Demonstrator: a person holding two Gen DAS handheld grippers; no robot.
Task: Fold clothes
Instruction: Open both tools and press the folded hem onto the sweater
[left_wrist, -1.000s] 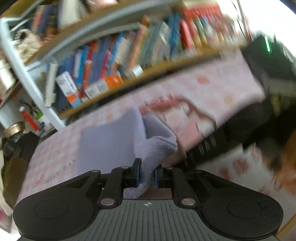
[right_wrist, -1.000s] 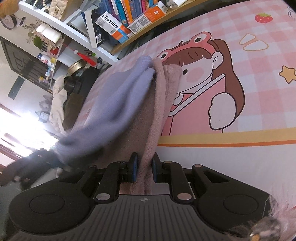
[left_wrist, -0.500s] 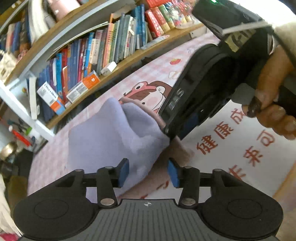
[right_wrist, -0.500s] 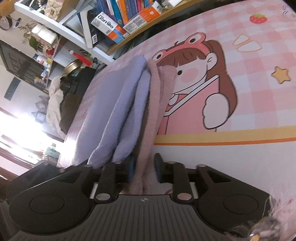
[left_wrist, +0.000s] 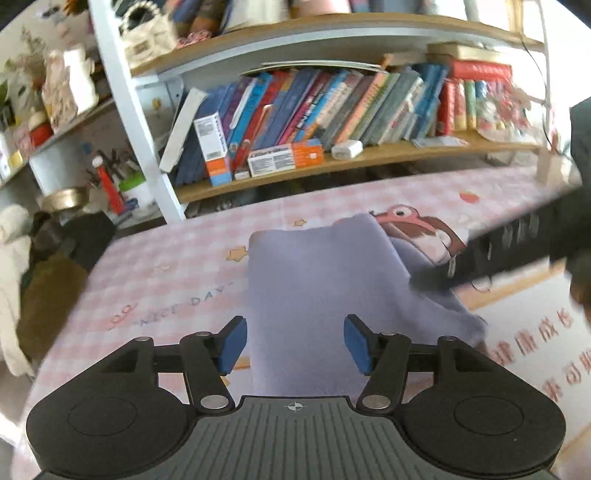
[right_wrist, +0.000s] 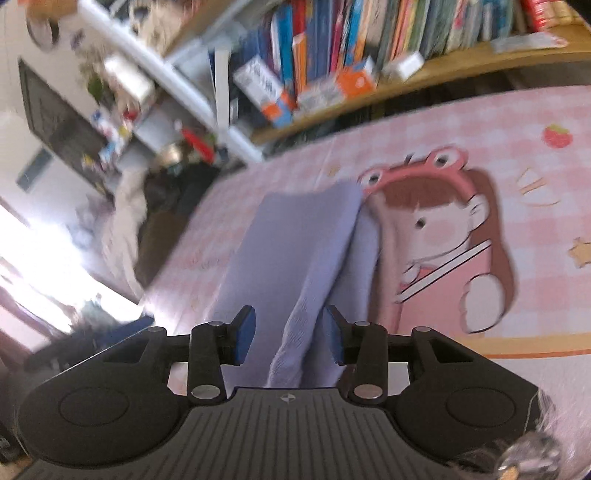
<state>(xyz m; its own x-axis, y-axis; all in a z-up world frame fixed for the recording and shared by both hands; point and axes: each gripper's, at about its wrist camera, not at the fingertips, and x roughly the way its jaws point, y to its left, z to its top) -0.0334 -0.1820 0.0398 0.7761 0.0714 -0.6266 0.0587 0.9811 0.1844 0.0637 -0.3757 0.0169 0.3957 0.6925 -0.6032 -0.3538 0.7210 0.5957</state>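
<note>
Lying folded on a pink checked tablecloth (left_wrist: 155, 266) is a lavender garment (left_wrist: 317, 280), beside a printed cartoon girl (right_wrist: 443, 236); the left gripper (left_wrist: 293, 343) hovers over its near edge, blue-padded fingers spread wide and holding nothing; the right gripper (right_wrist: 288, 338) also has its fingers apart — a fold of the cloth sits loose between them; a crowded bookshelf (left_wrist: 332, 110) stands behind.
</note>
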